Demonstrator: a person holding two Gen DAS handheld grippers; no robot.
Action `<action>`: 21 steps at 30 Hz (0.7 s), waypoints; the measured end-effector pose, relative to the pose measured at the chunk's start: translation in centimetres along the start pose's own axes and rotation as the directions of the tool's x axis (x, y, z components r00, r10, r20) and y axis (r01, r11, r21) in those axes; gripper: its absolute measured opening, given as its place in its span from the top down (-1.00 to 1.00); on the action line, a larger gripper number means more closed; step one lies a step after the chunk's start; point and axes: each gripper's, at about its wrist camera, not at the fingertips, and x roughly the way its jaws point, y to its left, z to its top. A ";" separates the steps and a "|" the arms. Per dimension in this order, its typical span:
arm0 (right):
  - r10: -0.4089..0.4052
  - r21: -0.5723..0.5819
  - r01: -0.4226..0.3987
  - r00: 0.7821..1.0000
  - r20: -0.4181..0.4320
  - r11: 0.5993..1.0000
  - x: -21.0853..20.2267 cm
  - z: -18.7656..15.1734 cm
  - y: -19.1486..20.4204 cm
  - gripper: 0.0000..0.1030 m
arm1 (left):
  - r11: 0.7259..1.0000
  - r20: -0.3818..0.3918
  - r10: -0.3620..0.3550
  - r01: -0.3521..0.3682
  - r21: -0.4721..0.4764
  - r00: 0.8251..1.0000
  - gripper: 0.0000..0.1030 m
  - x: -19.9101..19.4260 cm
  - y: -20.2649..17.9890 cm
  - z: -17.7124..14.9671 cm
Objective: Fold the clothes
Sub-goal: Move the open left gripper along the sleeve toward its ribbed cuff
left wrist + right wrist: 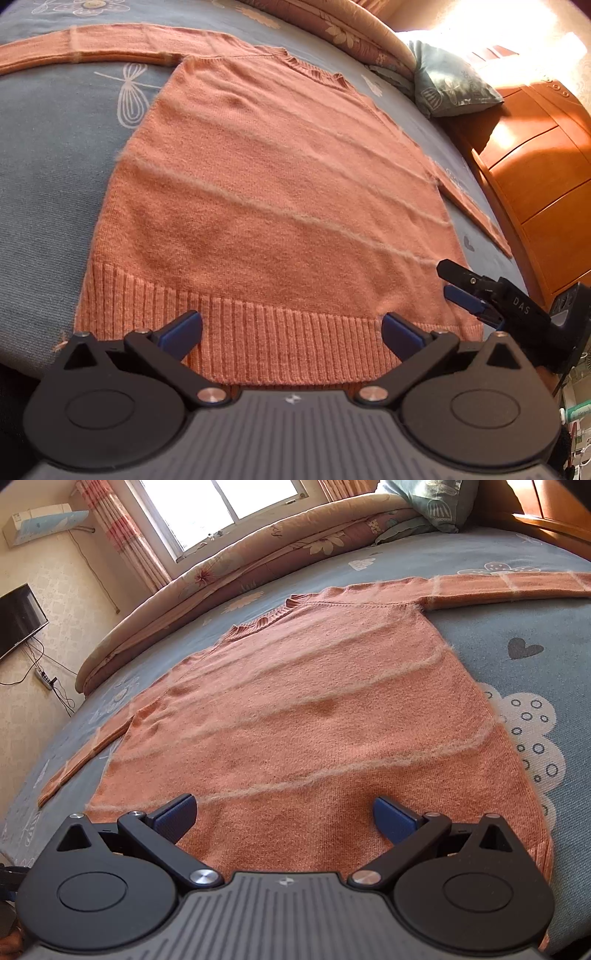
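The sweater (266, 192) lies flat on the bed (48, 177), front smoothed out, both sleeves stretched away from the body, hem toward the person and collar (314, 72) toward the far side, a layout that suits folding, since every edge is reachable and nothing is bunched. No fold shows anywhere on it, and that fits either a garment spread out ready for folding or one opened up again; the pictures can't settle which. One sleeve (92, 48) runs straight out along the top of the left wrist view, the other (85, 749) angles off toward the bed's edge. Left gripper (291, 332) sits low over the ribbed hem (280, 332), jaws wide apart, nothing between them, blue pads (181, 332) straddling a stretch of ribbing, seemingly close above it, though contact can't be judged. Right gripper (284, 819) hovers a little farther in over the body, jaws equally wide and empty, aimed up the sweater toward the collar. In the left view the right gripper pokes in from the side near the hem's corner, so the two tools sit side by side along the near edge, both pointing forward and tilted down at the cloth. A pillow (447, 81) and rolled quilt (221, 572) stay well clear at the far edge, a wooden cabinet (535, 166) beside the bed.
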 end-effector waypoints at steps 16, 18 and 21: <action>0.003 0.043 -0.002 1.000 -0.019 0.999 -0.5 0.0 -0.1 -1.00 | 0.970 0.100 0.096 -0.116 0.214 0.990 -0.99 1.3 -3.5 7.5; -0.007 0.045 0.008 1.000 -0.025 0.999 -0.5 0.1 0.0 -1.00 | 0.961 0.140 0.104 -0.136 0.241 0.985 -0.99 1.5 -4.0 9.3; -0.024 0.035 0.025 0.999 -0.034 0.999 -0.4 0.1 0.5 -1.00 | 0.939 0.192 0.168 -0.216 0.267 0.967 -0.99 4.1 -4.3 12.7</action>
